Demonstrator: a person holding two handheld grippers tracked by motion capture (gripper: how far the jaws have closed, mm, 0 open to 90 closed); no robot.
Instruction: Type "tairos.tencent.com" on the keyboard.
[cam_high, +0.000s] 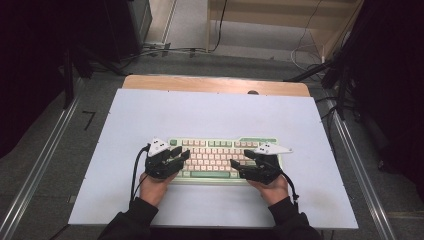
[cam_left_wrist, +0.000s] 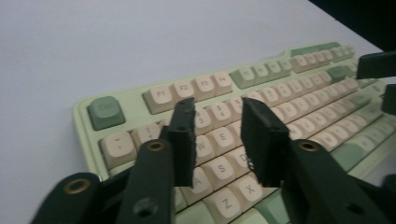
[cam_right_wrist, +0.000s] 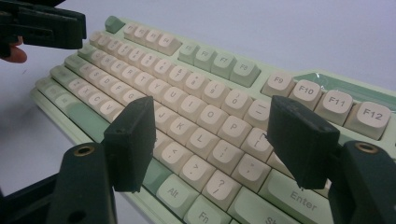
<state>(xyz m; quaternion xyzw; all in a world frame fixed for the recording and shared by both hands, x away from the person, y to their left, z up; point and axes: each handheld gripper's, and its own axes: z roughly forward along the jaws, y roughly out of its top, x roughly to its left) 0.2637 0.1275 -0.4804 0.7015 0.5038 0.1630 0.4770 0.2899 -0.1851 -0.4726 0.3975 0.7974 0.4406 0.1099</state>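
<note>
Left gripper (cam_high: 186, 154): mine, hovering over the left end of the keyboard (cam_high: 225, 159), jaws parted a little with nothing between them; in the left gripper view (cam_left_wrist: 218, 108) the gap sits above the W, E, S keys.
Right gripper (cam_high: 234, 162): also mine, released and spread wide, nothing held; in the right gripper view (cam_right_wrist: 212, 109) its jaws straddle the K, L, P area.
Keyboard: pale green case with cream keycaps, lying flat near the front middle of the white table (cam_high: 150, 110), long side toward me, both my hands over its two ends.
Contact: I cannot tell whether either jaw tip touches a key; both look just above the caps.
Step in hand, as I judge it: bringing both grippers to the keyboard, either to press keys or to take it by its ends.
How to do it well, if pressing: bring one jaw tip straight down on the middle of a single cap, so the neighbours stay untouched.
How to do it well, if lifting: move my jaws out to the case edges, close both evenly, and raise the two ends together so it stays level.
Risk: a jaw catching under a keycap edge could pop it off.
</note>
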